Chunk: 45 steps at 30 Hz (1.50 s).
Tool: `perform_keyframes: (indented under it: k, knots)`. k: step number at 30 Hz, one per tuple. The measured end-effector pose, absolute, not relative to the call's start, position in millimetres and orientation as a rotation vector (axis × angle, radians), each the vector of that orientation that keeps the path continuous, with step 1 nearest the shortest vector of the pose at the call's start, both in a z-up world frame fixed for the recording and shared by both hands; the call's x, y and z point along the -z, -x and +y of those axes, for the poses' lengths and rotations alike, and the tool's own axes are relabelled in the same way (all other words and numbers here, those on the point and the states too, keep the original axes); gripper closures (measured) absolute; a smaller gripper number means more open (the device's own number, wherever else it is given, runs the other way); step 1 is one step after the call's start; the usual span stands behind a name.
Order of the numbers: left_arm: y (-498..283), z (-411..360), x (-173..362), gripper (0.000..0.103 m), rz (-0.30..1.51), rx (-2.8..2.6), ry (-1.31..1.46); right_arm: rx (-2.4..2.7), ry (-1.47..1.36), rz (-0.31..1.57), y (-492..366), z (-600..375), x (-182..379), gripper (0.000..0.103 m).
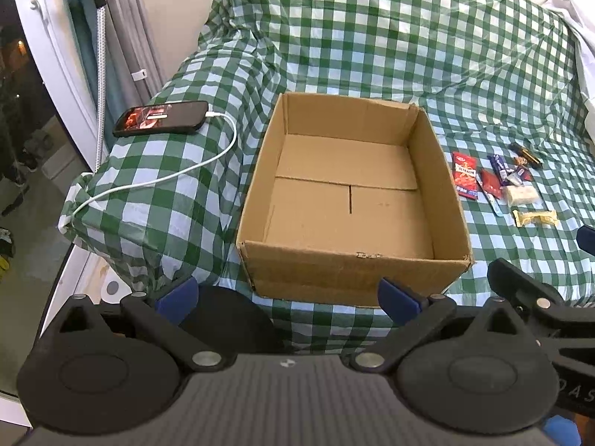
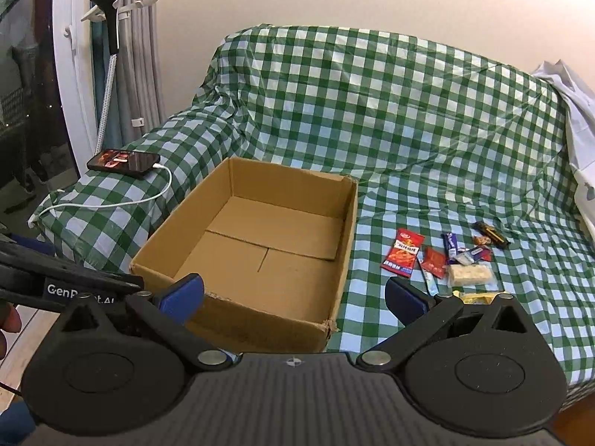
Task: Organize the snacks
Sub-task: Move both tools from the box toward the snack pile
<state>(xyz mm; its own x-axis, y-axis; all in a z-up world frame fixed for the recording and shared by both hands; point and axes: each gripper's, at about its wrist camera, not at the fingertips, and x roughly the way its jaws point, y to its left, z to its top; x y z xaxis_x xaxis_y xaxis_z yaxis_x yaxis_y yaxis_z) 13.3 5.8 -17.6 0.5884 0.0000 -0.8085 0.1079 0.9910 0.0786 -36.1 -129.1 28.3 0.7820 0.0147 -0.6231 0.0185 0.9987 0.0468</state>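
An open, empty cardboard box sits on a sofa covered with a green checked cloth. To its right lies a small cluster of snack packets: a red packet, a pale bar, a yellow wrapper and several dark ones. My left gripper hovers open in front of the box's near wall. My right gripper is open too, over the box's near right corner, with nothing between its fingers.
A phone with a white charging cable lies on the sofa's left armrest. White fabric hangs over the sofa's right end. A curtain and a glass door stand at left. The left gripper's body shows at the left edge.
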Motion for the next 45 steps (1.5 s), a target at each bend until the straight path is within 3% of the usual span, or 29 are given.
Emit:
perform_keyframes:
  k: [45]
  knots:
    - [-12.3,12.5,26.4,0.000,0.915,0.073,-0.126,0.005,-0.081,0.695,36.2,-133.8,-15.8,0.000]
